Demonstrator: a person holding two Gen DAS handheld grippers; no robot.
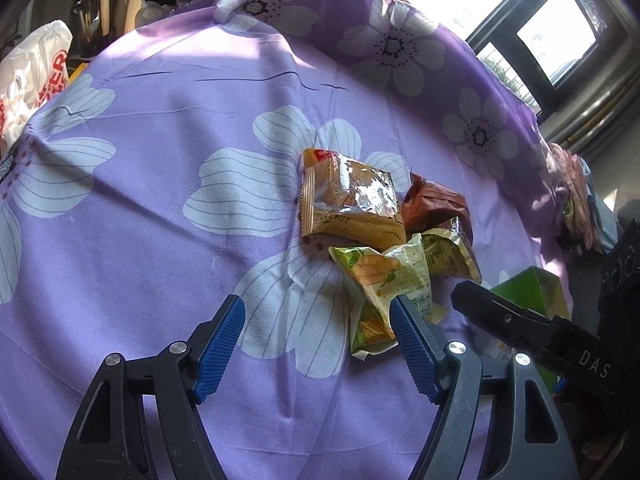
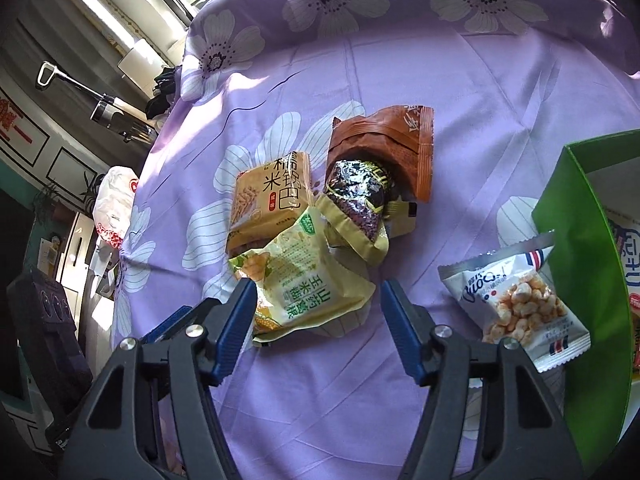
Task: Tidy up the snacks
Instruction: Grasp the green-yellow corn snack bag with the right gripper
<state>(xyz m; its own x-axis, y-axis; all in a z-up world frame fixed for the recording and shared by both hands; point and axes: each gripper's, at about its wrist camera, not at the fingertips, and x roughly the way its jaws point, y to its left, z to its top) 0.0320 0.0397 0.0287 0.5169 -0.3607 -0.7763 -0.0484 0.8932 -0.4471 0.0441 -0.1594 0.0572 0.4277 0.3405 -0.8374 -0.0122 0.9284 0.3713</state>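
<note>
Daylight pours in from the windows [image 1: 556, 36] at the upper right of the left view, blown out white. Sunny patches and soft shadows fall across the purple cloth [image 1: 180, 200]. Glare flashes on the foil packets [image 2: 356, 184]. Both views are sharp at centre, strongly bent and dark at the edges.

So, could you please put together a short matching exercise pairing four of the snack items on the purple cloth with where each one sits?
Things:
1. green-and-yellow packet
2. white packet of puffed balls
3. brown-orange packet
4. green box

Places:
A. farthest from the right gripper, at the back of the pile
B. at the right edge, open on top
C. between the right gripper's fingers
D. alone on the flowered cloth, just left of the box

Pairs: 1-C, 2-D, 3-A, 4-B
</note>
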